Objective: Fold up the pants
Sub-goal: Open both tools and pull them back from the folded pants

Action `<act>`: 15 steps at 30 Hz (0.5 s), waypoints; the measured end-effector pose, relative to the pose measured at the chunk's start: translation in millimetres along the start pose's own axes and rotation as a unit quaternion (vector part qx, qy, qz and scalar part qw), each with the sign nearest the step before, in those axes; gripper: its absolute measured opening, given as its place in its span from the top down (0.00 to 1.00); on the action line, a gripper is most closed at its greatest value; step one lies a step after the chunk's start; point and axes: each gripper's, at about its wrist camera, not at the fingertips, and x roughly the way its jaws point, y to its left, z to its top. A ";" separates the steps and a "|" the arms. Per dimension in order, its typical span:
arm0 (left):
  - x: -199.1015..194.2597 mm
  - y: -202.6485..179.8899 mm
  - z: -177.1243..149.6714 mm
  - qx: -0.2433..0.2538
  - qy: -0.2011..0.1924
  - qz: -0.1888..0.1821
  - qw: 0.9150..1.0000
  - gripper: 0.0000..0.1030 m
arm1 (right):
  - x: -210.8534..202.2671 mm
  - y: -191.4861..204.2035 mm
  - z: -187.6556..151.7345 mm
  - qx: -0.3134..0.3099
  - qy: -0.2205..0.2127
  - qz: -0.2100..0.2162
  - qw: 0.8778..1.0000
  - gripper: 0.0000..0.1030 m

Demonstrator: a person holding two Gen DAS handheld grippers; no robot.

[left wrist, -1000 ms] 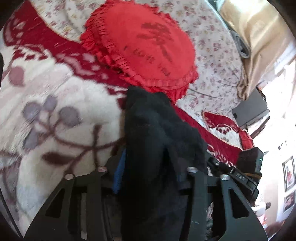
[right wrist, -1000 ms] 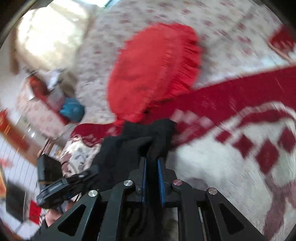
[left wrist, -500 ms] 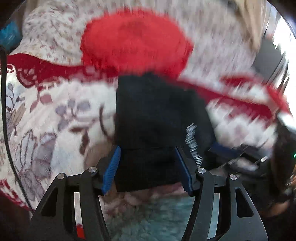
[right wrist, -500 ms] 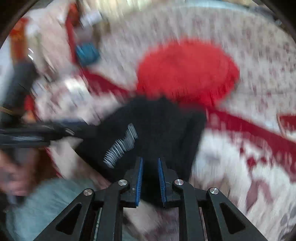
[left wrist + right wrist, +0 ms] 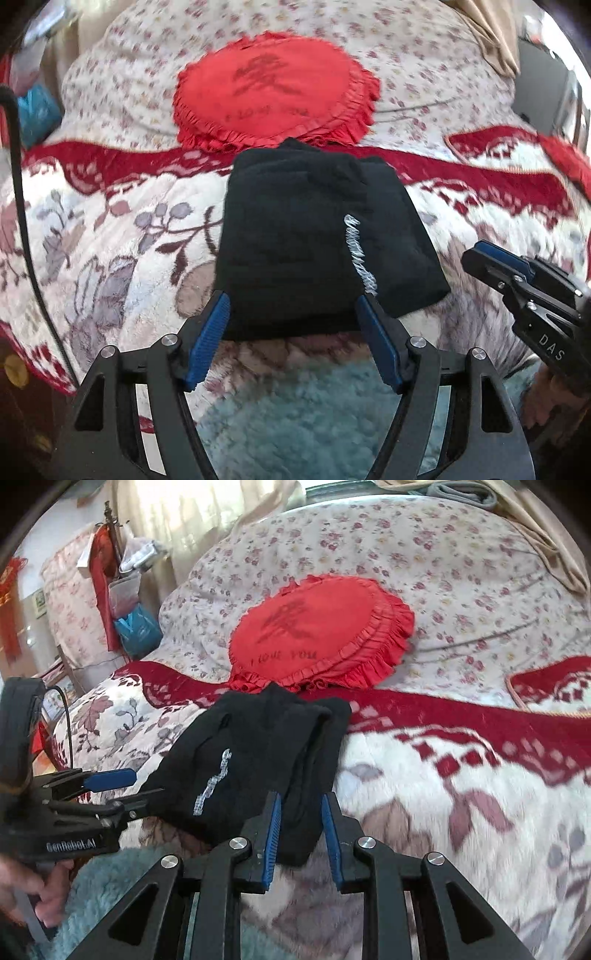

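The black pants (image 5: 314,236) lie folded into a compact rectangle on the floral blanket, white lettering on top; they also show in the right wrist view (image 5: 255,760). My left gripper (image 5: 293,314) is open, its blue pads either side of the fold's near edge, holding nothing. My right gripper (image 5: 300,812) is partly open just at the fold's near right corner, the cloth lying between the pads but not pinched. The right gripper shows in the left wrist view (image 5: 517,273), and the left gripper in the right wrist view (image 5: 107,779).
A round red frilled cushion (image 5: 273,92) lies just behind the pants on a flowered quilt (image 5: 424,55). The red-and-white blanket (image 5: 461,775) spreads to the right. A teal fluffy cloth (image 5: 303,424) lies at the near edge. Clutter and a blue bag (image 5: 136,627) stand far left.
Both grippers have let go of the pants and opened. The pants went from hanging bunched in the grippers to lying folded flat on the blanket, and both grippers drew back a little.
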 end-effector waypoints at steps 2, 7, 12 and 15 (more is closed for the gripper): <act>-0.9 -7.5 -1.3 0.016 -0.006 0.028 0.999 0.30 | -0.3 3.4 -7.3 -0.003 0.010 -0.013 1.000 0.78; -0.3 -2.6 -1.0 0.011 -0.010 0.037 0.999 0.30 | 12.5 13.4 -18.7 -0.035 0.043 -0.034 0.998 0.78; 0.9 2.6 -1.5 -0.006 -0.005 0.031 0.999 0.30 | 19.1 14.2 -23.2 -0.037 0.059 -0.037 0.997 0.77; 0.6 2.9 -1.9 -0.010 -0.004 0.031 0.999 0.30 | 22.8 11.9 -25.3 -0.034 0.069 -0.041 0.996 0.77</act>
